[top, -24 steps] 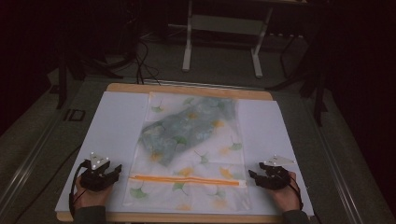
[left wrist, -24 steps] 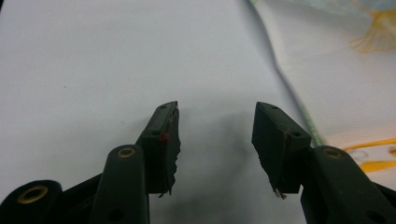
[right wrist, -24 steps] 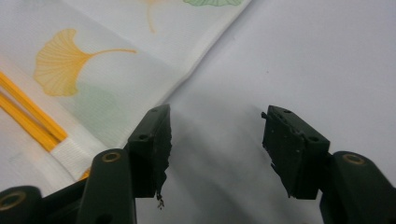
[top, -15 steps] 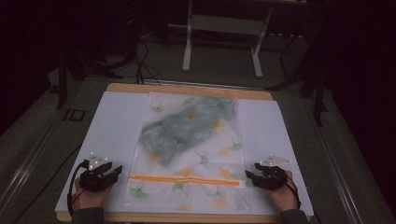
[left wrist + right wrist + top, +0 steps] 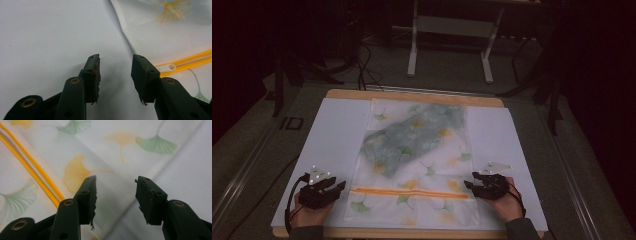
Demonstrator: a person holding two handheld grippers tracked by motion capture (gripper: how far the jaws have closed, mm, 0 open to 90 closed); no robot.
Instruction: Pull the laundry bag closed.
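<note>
Both tools released, empty. Zip bag (image 5: pixel 414 165) lies between them, orange zipper (image 5: pixel 409 192) running left tool (image 5: pixel 337 186) to right tool (image 5: pixel 468 185); right nearer the edge.

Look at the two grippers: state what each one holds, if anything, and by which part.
Nothing is held. The left gripper stands open over the white sheet beside the zip bag; the right gripper stands open above the bag's edge, its jaws empty.

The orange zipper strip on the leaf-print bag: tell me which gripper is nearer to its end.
Right. The right gripper sits at the orange zipper strip's right end, jaws open over the leaf-print bag. The left gripper is off the bag's left edge, a small gap away.
</note>
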